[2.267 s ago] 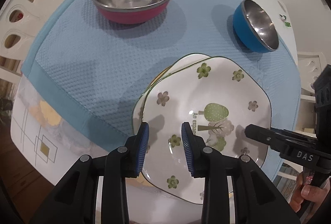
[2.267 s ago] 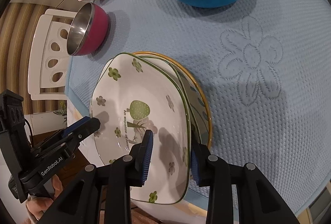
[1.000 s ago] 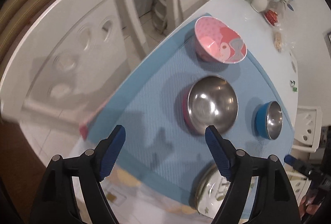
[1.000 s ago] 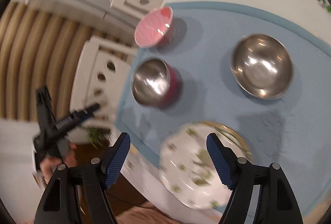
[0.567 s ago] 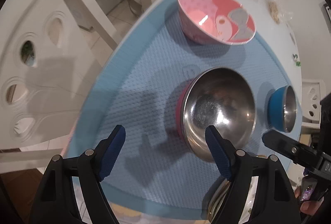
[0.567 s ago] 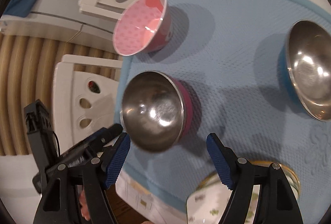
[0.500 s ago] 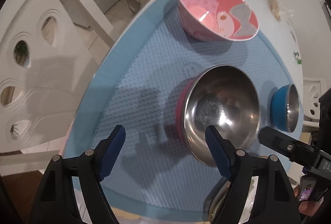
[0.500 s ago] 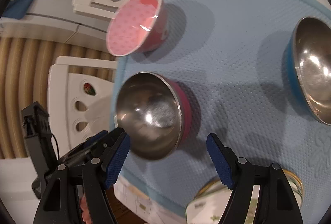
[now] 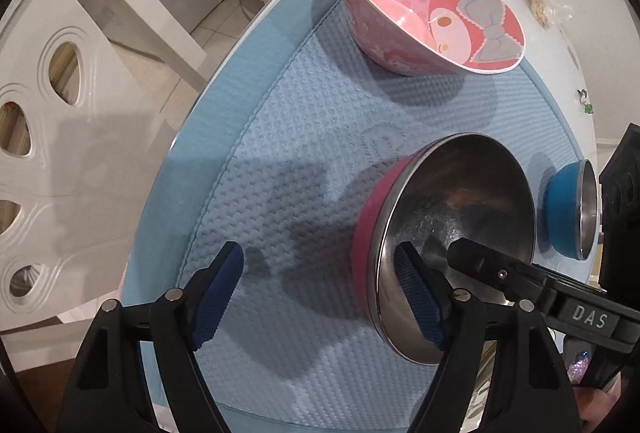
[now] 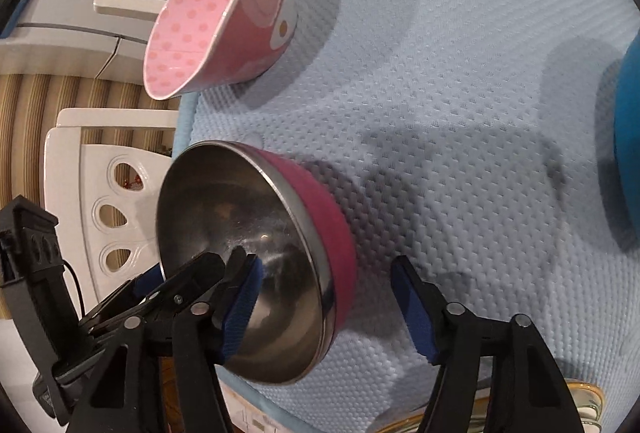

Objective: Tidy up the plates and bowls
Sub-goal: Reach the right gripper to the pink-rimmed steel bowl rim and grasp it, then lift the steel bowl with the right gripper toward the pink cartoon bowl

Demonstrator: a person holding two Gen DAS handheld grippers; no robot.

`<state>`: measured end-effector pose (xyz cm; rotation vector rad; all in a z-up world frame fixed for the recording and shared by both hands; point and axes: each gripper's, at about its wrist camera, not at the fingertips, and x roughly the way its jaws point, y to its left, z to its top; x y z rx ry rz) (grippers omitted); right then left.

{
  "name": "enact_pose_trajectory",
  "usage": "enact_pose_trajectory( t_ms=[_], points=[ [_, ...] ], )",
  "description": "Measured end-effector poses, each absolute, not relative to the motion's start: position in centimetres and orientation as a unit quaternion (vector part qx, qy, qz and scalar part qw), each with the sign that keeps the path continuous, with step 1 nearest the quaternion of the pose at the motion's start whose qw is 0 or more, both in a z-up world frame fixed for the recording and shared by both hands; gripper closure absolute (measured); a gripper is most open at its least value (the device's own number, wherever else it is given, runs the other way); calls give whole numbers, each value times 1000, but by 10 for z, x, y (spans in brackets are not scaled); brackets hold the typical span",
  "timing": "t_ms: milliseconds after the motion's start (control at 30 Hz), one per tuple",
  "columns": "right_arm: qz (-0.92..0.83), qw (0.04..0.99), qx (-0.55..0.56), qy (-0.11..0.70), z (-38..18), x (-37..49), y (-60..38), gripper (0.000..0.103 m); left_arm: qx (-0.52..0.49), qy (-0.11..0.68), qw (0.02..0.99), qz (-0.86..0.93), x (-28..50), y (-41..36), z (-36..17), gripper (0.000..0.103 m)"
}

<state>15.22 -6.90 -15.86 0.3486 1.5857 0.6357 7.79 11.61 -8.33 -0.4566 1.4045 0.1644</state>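
Both grippers are working on the same thing, the magenta steel bowl [image 9: 448, 229], sitting on the blue mat [image 9: 304, 161]. In the left wrist view it's lying lower right of centre. The left gripper [image 9: 320, 291] is straddling its left wall: right finger inside the steel, left finger out over bare mat w/ a wide gap to the magenta outside. Jaws have just been closing, roughly half open now, wall between them but pads not pressing yet. In the right wrist view the bowl [image 10: 256, 257] is sitting lower left, and the right gripper [image 10: 326, 307] is straddling the opposite wall: left finger inside the steel, right finger outside over the mat, clear of the magenta skin. Same story there: jaws have just been closing, wall between, no pinch yet. Inside the bowl the two inner fingers are crowding each other at frame bottom; can't tell if they're touching. The bowl is round, so no long axis; the rim wall is running between each pair of pads. Neither hand is nearer. The pink cartoon bowl [image 9: 432, 5] is sitting upper centre-right in the left view, apart from the steel one; the blue steel bowl [image 9: 570, 209] is at the right edge, just beside it. Likely next: both closing fully on the rim, then lifting to nest.
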Motion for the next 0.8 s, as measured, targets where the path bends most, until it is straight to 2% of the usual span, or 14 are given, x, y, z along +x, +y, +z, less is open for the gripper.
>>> enact_pose_trajectory(
  t_ms=[67, 200, 300, 367, 400, 433, 467, 500, 800],
  points=[
    [276, 646, 153, 695, -159, 153, -70, 44, -215, 637, 737, 72, 80, 116, -83, 35],
    [275, 647, 151, 695, -158, 154, -71, 47, -213, 640, 734, 71, 83, 115, -88, 53],
    [272, 652, 145, 693, -159, 155, -67, 57, -223, 636, 736, 64, 84, 113, -89, 65],
    [272, 651, 144, 694, -160, 154, -69, 70, -217, 632, 741, 60, 85, 112, -87, 73],
    [272, 649, 147, 695, -160, 154, -73, 72, -221, 628, 745, 50, 86, 109, -85, 83],
    [275, 646, 151, 696, -160, 153, -74, 77, -221, 627, 746, 46, 86, 107, -83, 88],
    [278, 645, 153, 695, -160, 153, -73, 84, -218, 627, 747, 45, 87, 106, -82, 89],
    [282, 646, 153, 693, -159, 152, -73, 87, -212, 625, 750, 44, 88, 104, -80, 91],
    [289, 656, 136, 684, -144, 150, -69, 88, -225, 614, 755, 37, 86, 106, -67, 92]
  ],
)
